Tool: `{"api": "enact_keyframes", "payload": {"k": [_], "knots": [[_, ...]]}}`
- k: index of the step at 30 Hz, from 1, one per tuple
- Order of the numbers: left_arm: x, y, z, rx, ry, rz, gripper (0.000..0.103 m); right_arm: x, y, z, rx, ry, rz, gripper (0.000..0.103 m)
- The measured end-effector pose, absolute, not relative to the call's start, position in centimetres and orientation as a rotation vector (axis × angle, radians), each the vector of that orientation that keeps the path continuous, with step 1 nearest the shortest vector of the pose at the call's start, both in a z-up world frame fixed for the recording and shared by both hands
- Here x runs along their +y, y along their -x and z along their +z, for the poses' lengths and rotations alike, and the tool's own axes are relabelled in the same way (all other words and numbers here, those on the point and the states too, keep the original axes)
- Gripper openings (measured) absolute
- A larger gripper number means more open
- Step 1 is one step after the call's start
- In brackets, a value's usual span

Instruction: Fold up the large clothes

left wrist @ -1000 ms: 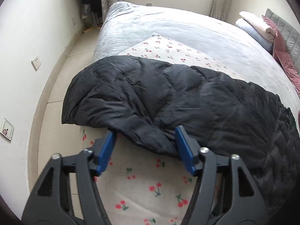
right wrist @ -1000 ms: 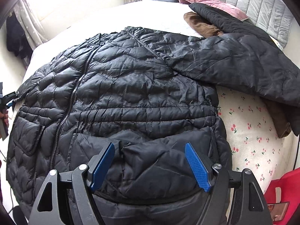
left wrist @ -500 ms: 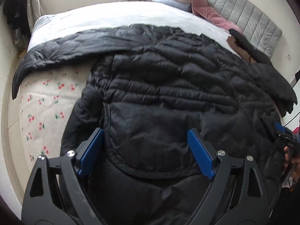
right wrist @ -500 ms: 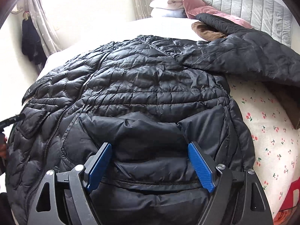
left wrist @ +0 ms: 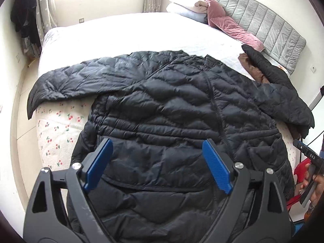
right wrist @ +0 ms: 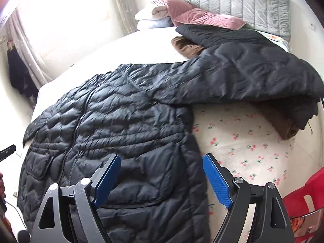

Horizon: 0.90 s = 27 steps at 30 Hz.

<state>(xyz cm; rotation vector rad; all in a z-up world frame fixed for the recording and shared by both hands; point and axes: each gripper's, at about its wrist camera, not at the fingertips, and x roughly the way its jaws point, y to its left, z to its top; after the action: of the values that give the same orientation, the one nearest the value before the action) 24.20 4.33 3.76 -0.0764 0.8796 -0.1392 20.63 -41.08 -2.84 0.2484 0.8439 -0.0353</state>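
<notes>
The black quilted down jacket lies front-up, sleeves spread, on the bed, apparently ready for folding. Left gripper and right gripper hover at its hem, jaws wide, empty.

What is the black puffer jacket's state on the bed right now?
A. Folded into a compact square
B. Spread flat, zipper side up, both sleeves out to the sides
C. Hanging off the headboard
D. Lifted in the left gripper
B: the black puffer jacket lies spread on the bed, zipper up, sleeves out to both sides; the left gripper and right gripper are open, holding nothing.
</notes>
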Motion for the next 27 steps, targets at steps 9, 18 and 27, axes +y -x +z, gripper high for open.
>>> {"api": "enact_keyframes", "payload": {"k": [9, 18, 27], "knots": [[0.0, -24.8, 1.3, 0.83, 0.134, -0.18, 0.1, -52.9, -20.9, 0.9, 0.76, -0.435, -0.199, 0.084], [0.1, -26.1, -3.2, 1.008, 0.166, -0.2, 0.1, -64.5, -20.6, 3.0, 0.674, -0.642, -0.364, 0.084], [0.1, -26.1, -3.3, 1.013, 0.15, -0.205, 0.1, -69.4, -20.0, 1.1, 0.631, -0.858, -0.434, 0.082]]}}
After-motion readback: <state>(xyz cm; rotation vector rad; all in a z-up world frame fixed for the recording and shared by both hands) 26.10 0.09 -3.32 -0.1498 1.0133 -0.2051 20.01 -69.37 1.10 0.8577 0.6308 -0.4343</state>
